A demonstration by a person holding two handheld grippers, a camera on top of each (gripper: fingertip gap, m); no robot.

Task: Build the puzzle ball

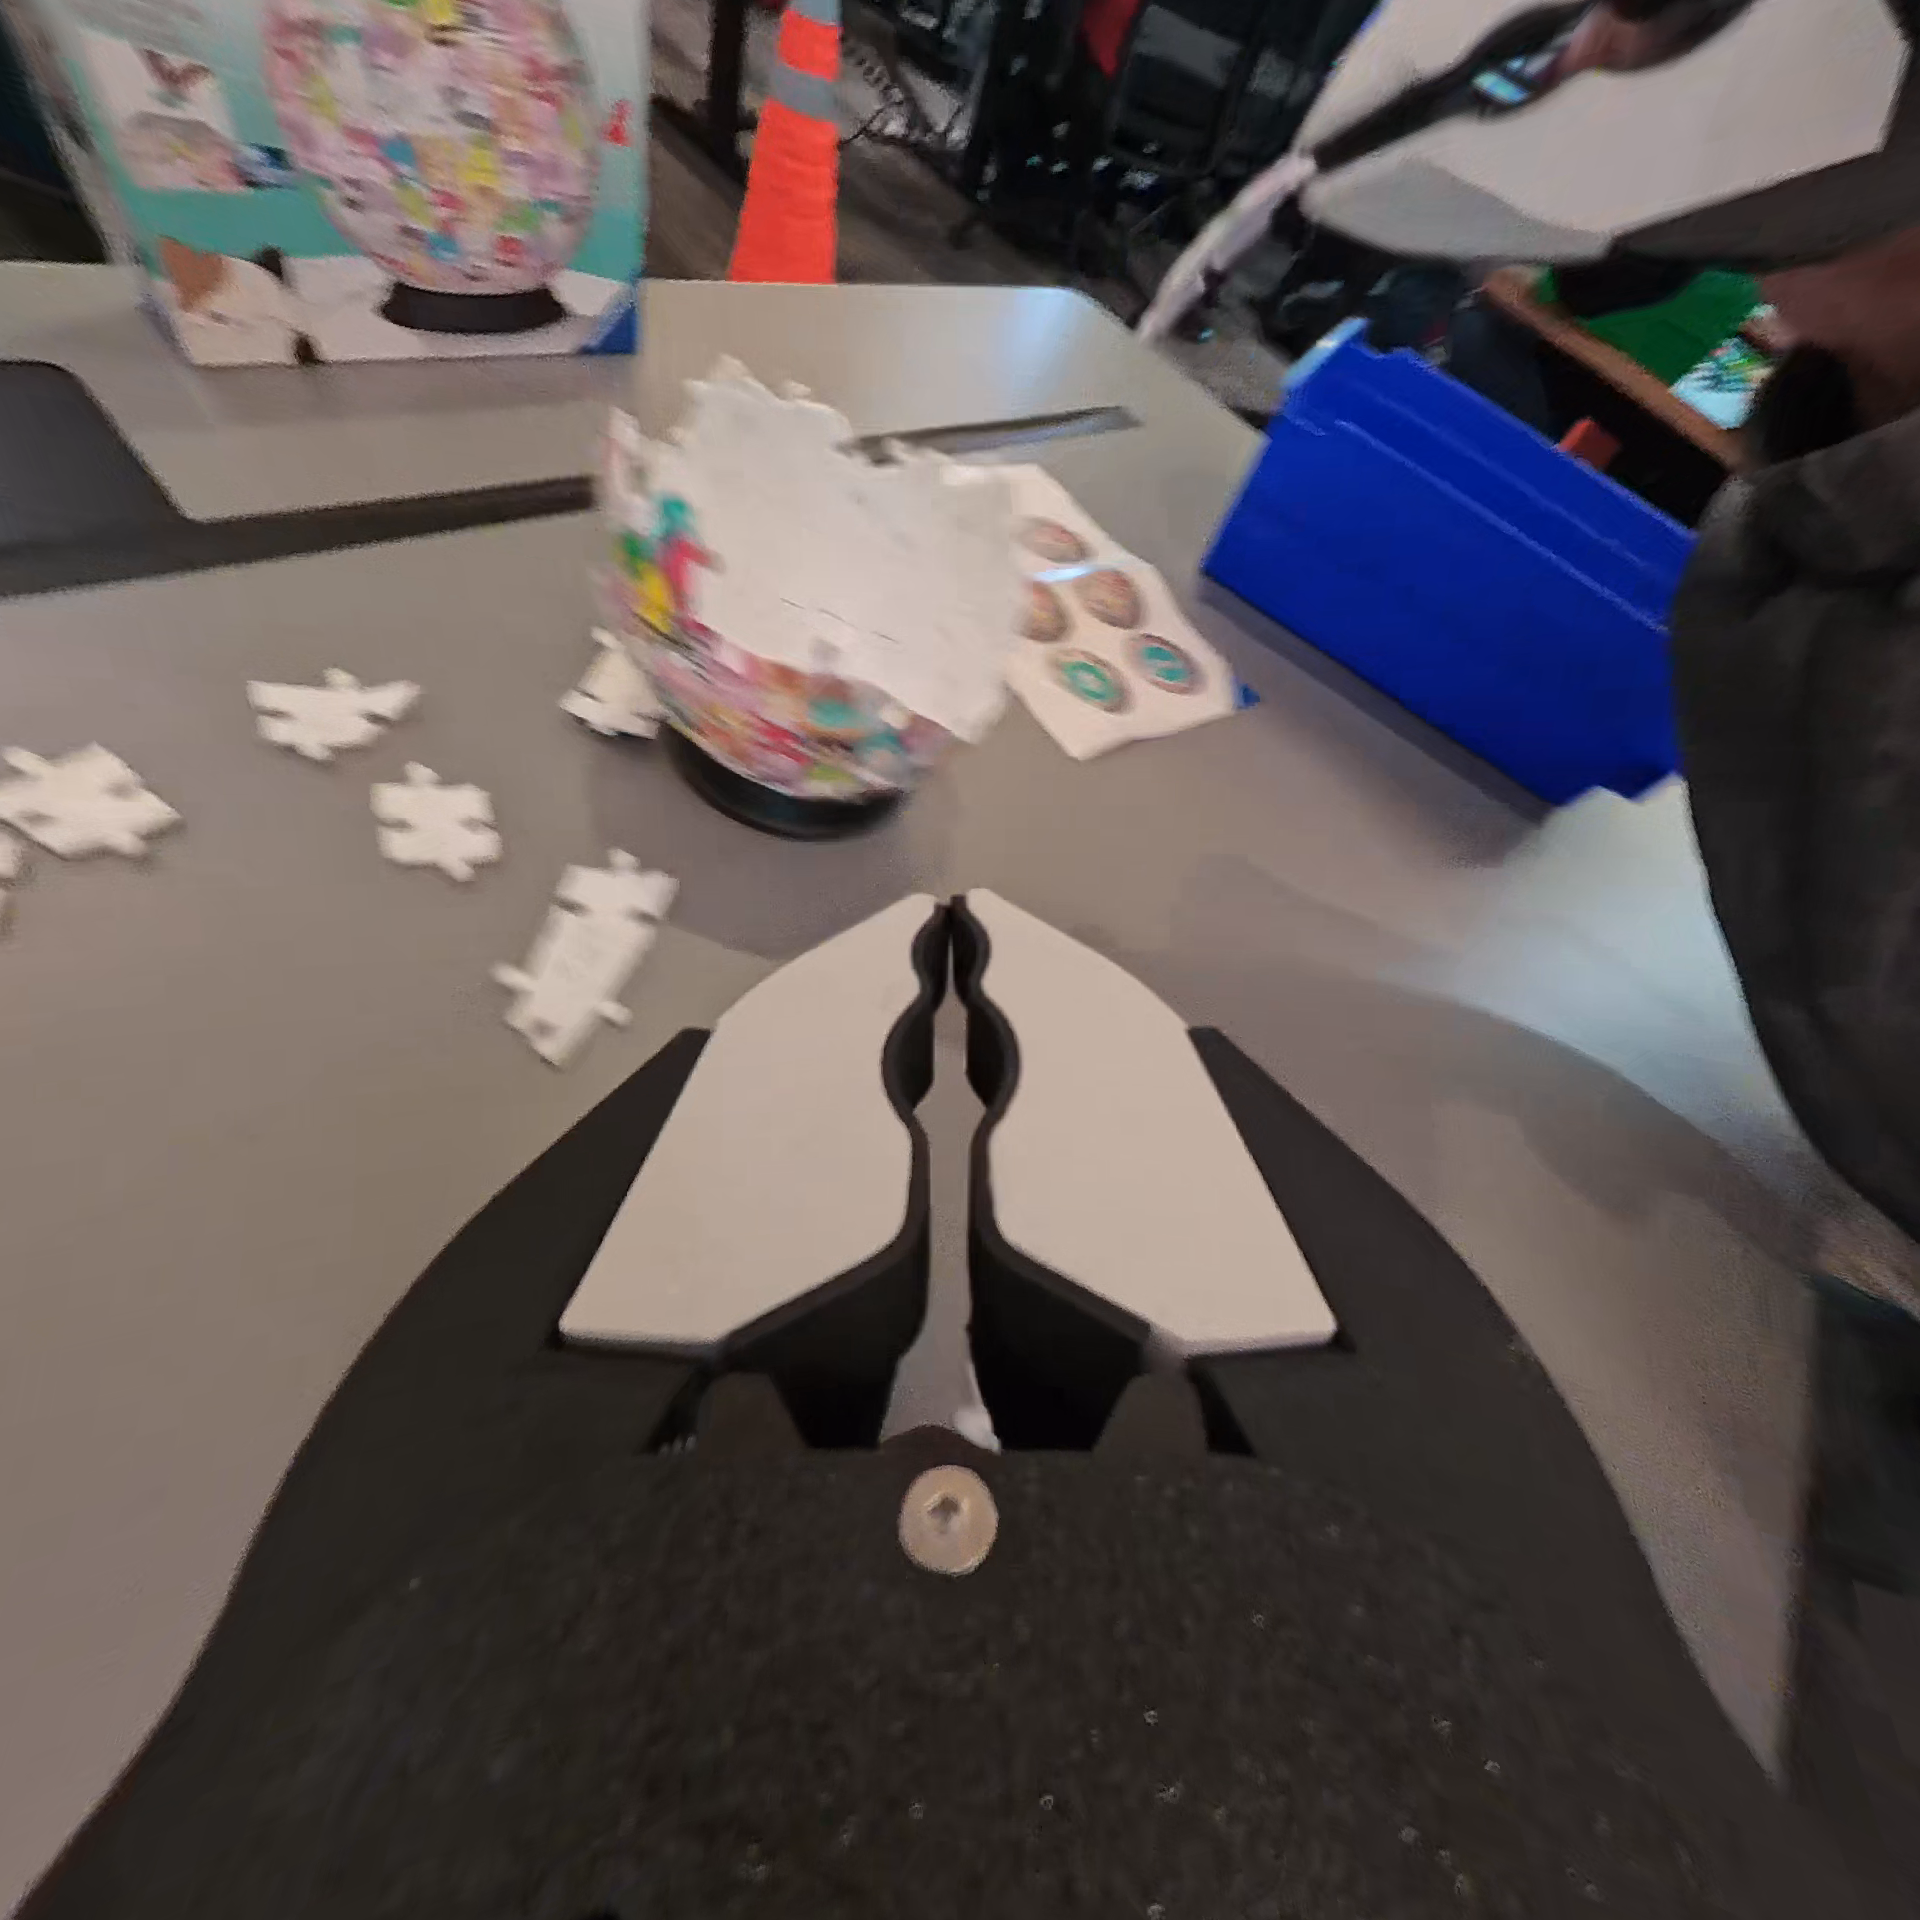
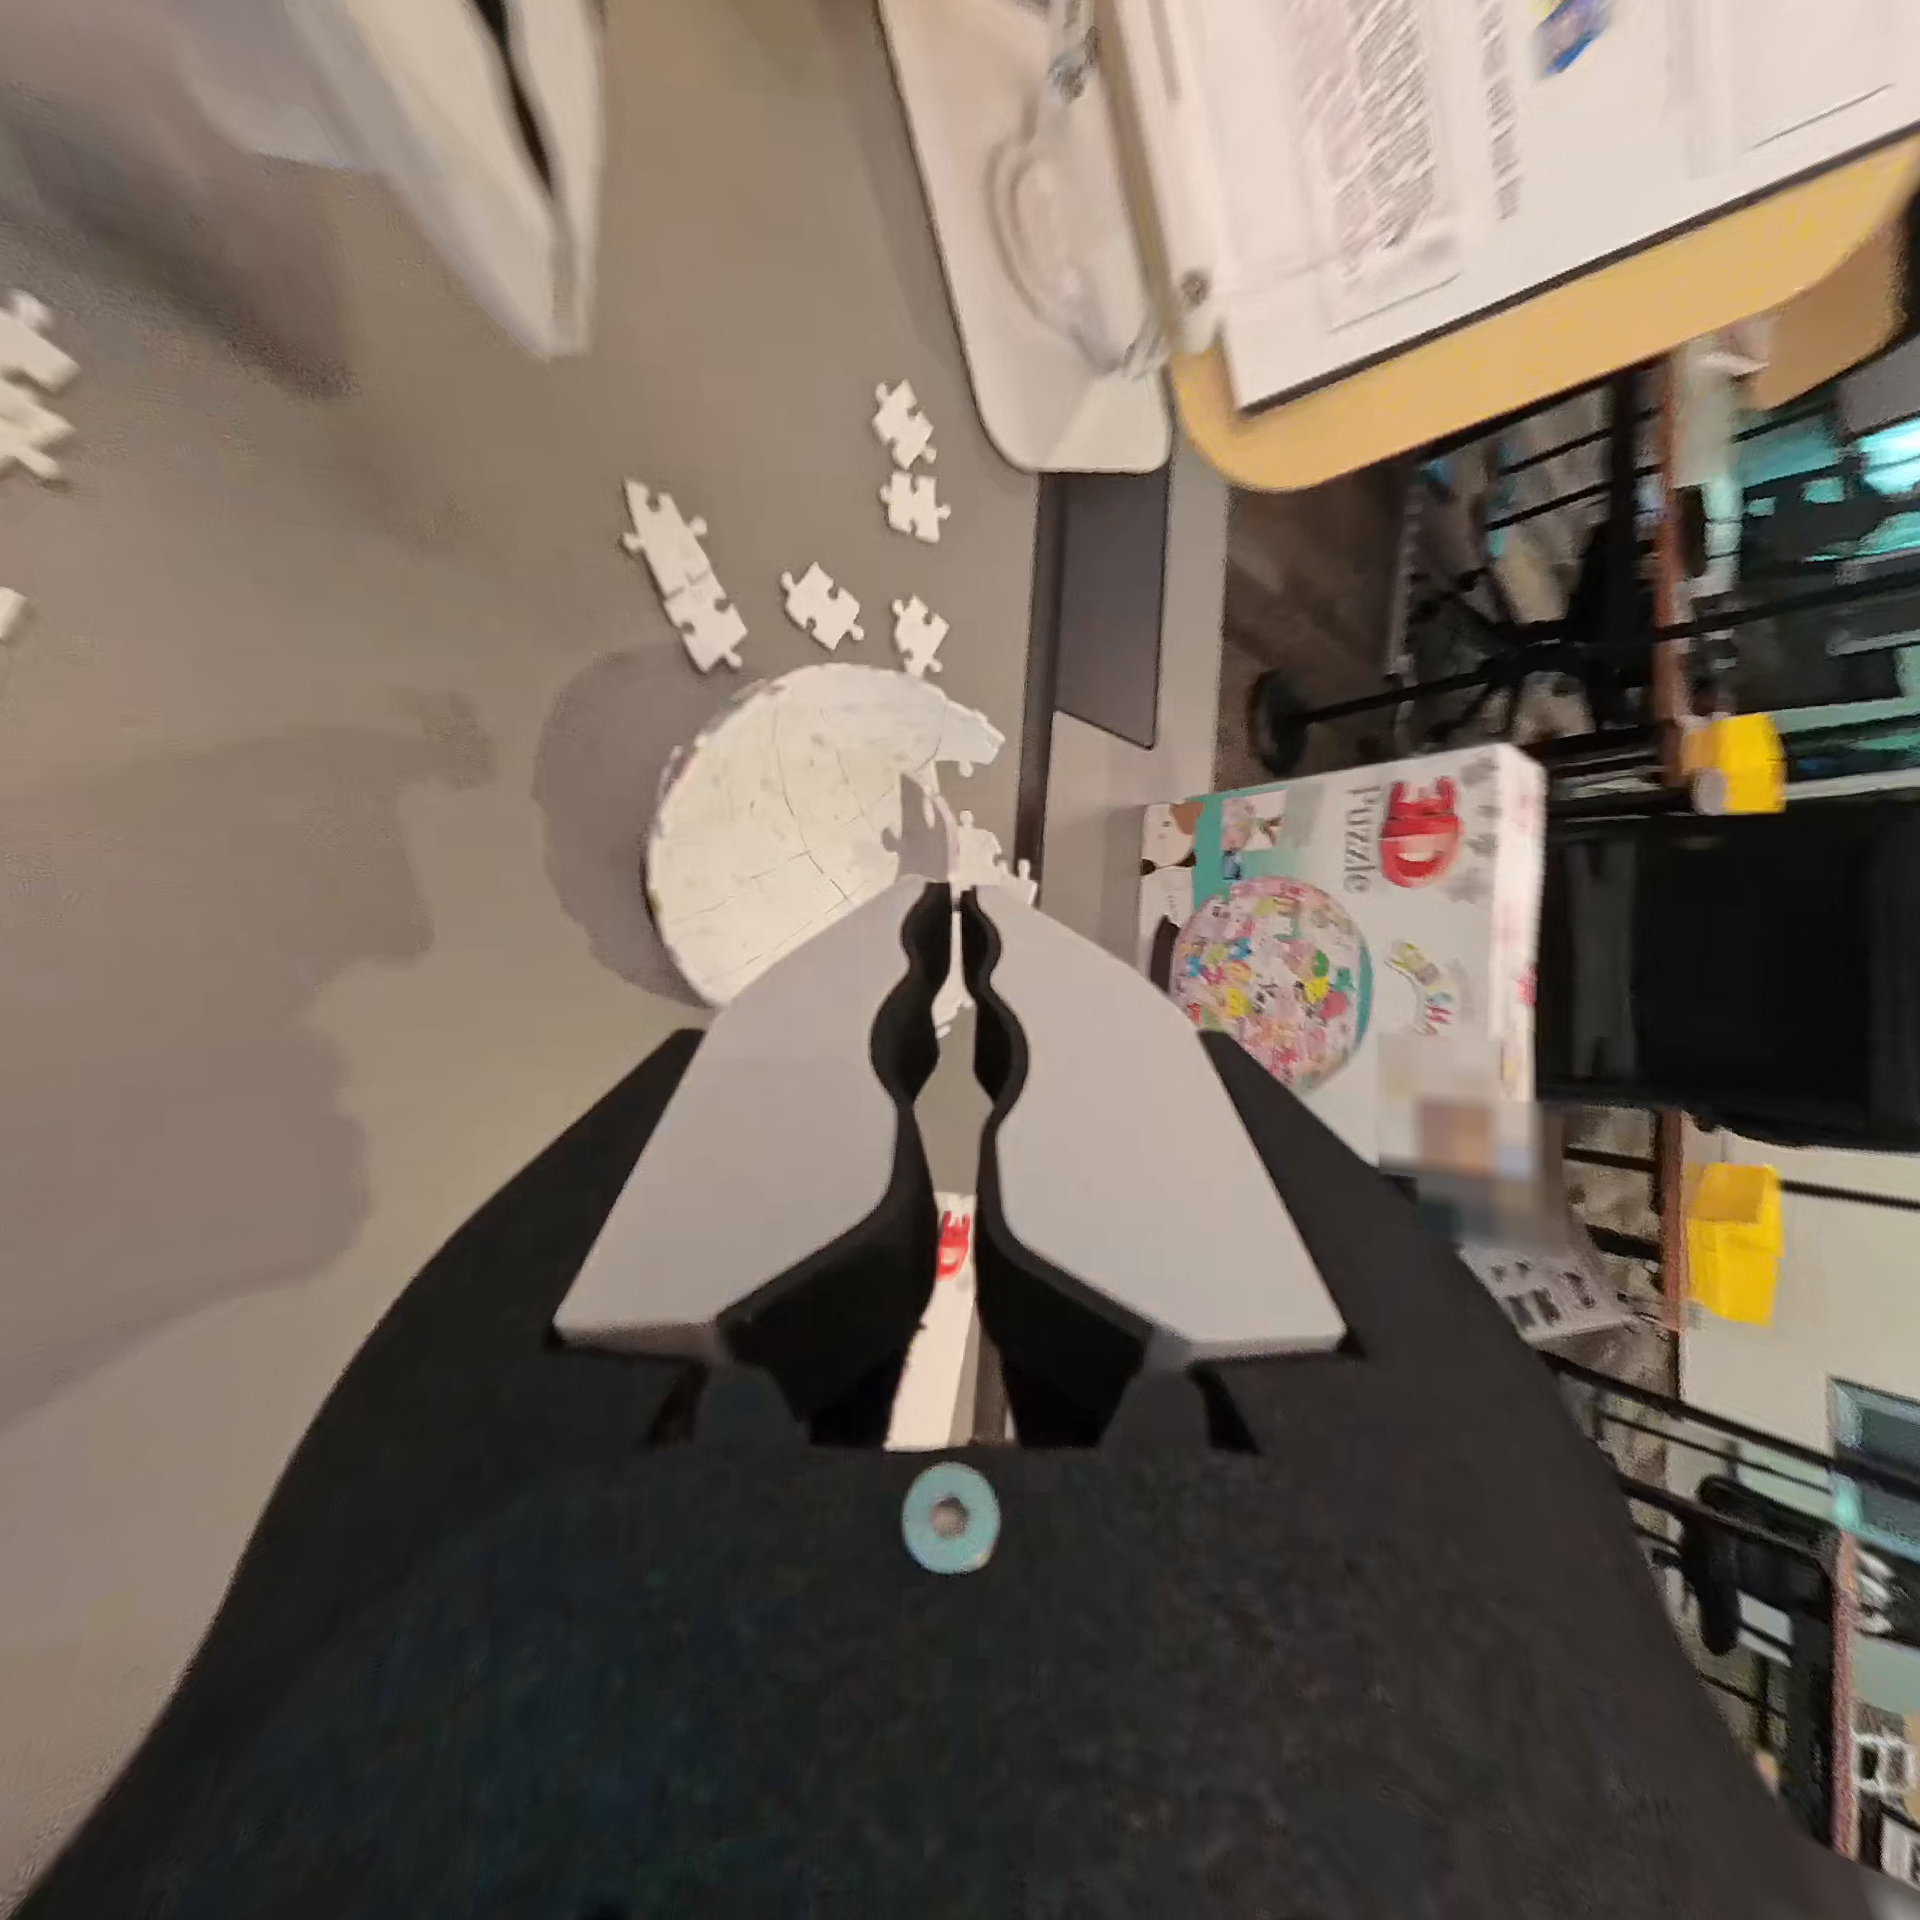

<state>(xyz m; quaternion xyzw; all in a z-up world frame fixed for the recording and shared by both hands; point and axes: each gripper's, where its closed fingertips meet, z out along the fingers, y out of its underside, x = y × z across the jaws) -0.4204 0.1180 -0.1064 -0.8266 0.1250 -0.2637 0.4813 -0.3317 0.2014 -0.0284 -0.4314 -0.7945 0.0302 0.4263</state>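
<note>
A grey table (image 1: 1091, 862) fills both views, its far edge meeting a second tabletop across a dark gap. At the far left of the left wrist view stands the puzzle box (image 1: 384, 177), upright, with a picture of the finished ball on its face; the right wrist view shows the same box (image 2: 1351, 935) to the right of the ball. A blue bin (image 1: 1455, 582) sits on the right side of the table, well apart from the box. The half-built puzzle ball (image 1: 810, 613) stands near the middle of the table on a dark round stand (image 1: 779, 805); its lower part is a closed, colourful bowl and its upper edge is jagged and open, showing the white inside. The right wrist view looks down into that white bowl (image 2: 790, 831). Just right of the ball, touching or nearly touching it, lies a sheet of round stickers (image 1: 1117, 623). Loose white puzzle pieces (image 1: 416, 821) lie face down to the left of the ball and nearer the camera. The left gripper (image 1: 952, 912) hovers over the bare table in front of the ball, its tips pressed together on nothing. The right gripper (image 2: 956, 896) hangs over the ball's rim with its tips nearly meeting; whether they pinch a piece there I cannot tell.
</note>
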